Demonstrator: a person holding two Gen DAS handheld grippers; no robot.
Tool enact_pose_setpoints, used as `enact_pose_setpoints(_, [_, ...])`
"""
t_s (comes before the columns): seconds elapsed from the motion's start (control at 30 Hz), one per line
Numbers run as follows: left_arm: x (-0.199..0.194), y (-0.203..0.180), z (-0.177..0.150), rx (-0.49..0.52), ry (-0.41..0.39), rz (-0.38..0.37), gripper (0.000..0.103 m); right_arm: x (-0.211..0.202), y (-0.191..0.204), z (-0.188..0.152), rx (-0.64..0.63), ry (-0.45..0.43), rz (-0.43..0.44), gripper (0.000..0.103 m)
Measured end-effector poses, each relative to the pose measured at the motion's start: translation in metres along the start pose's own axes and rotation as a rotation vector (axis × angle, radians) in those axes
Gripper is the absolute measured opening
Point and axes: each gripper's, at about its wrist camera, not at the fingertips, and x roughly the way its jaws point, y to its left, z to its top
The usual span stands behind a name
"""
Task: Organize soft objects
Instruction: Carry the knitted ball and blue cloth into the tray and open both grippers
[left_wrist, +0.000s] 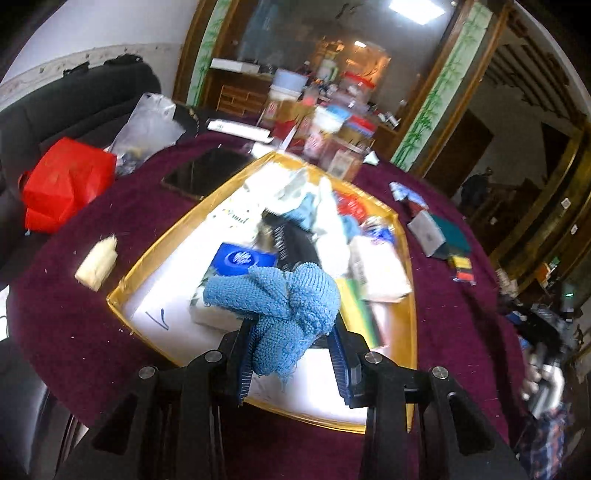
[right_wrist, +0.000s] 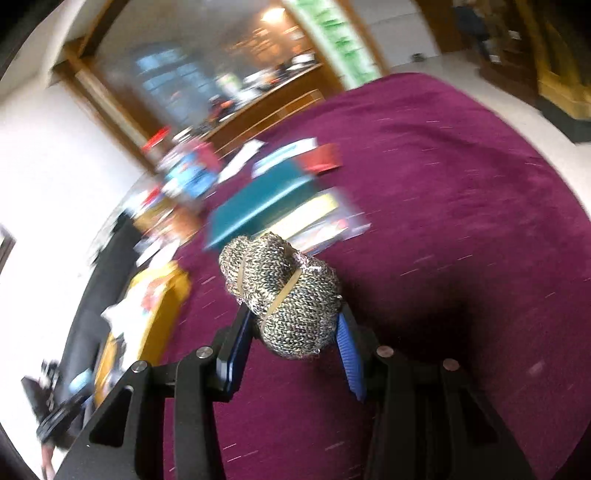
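Left gripper (left_wrist: 291, 339): jaws clamped on a blue terry cloth (left_wrist: 284, 306), bunched and knotted, its frayed end hanging down between the blue-ribbed pads. The cloth is held in the air over the near part of a gold-rimmed tray (left_wrist: 118, 295).

Just past the cloth, inside the tray: a blue tissue pack (left_wrist: 240, 258) lying on a white box, a black comb-like piece (left_wrist: 291, 243) behind it, and further on a heap of white and pale blue fabric (left_wrist: 317, 206). Right of the fingers, still in the tray, a white wrapped packet (left_wrist: 380, 269) lies on flat green and yellow sheets. The tray floor nearest the gripper is bare white.

Outside the tray, on the maroon tablecloth (left_wrist: 74, 314): a pale cream block (left_wrist: 98, 262) to the left, a red bag (left_wrist: 62, 184) further left and beyond, a dark phone (left_wrist: 203, 173) just off the tray's far left rim. To the right, a grey card and a teal pouch (left_wrist: 450, 232) lie well apart from the tray. Clutter of jars and boxes at the far table edge, blurred.

Right gripper (right_wrist: 295, 328): jaws closed on a speckled black-and-cream knit bundle (right_wrist: 284, 295) bound with a tan rubber band (right_wrist: 284, 291), held clear above the maroon cloth. Ahead of it, a teal folder (right_wrist: 258, 199) on yellow and clear sheets, motion-blurred. Far to the left, the tray's yellow side (right_wrist: 162, 306). The other gripper shows as a dark shape at the lower left edge.
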Motion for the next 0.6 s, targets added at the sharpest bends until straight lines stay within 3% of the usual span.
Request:
enact_pose_setpoints(0.07, [0.01, 0.001, 0.0, 0.003, 0.01, 0.036, 0.038, 0.0, 0.028, -0.008, -0.044, 0.029, 0.041, 0.043])
enact_pose_setpoints(0.2, [0.027, 0.005, -0.007, 0.05, 0.054, 0.137, 0.052, 0.01, 0.097, -0.028, -0.15, 0.1, 0.145, 0.043])
enact_pose_setpoints(0.27, [0.024, 0.002, -0.009, 0.077, 0.048, 0.157, 0.07, 0.019, 0.135, -0.043, -0.21, 0.148, 0.194, 0.043])
enact_pose_setpoints(0.43, [-0.004, 0.012, -0.011, 0.003, -0.018, 0.055, 0.071, 0.045, 0.215, -0.085, -0.366, 0.271, 0.28, 0.043])
enact_pose_setpoints(0.6, [-0.044, 0.028, -0.009, -0.092, -0.11, -0.009, 0.08, 0.073, 0.274, -0.129, -0.539, 0.365, 0.267, 0.044])
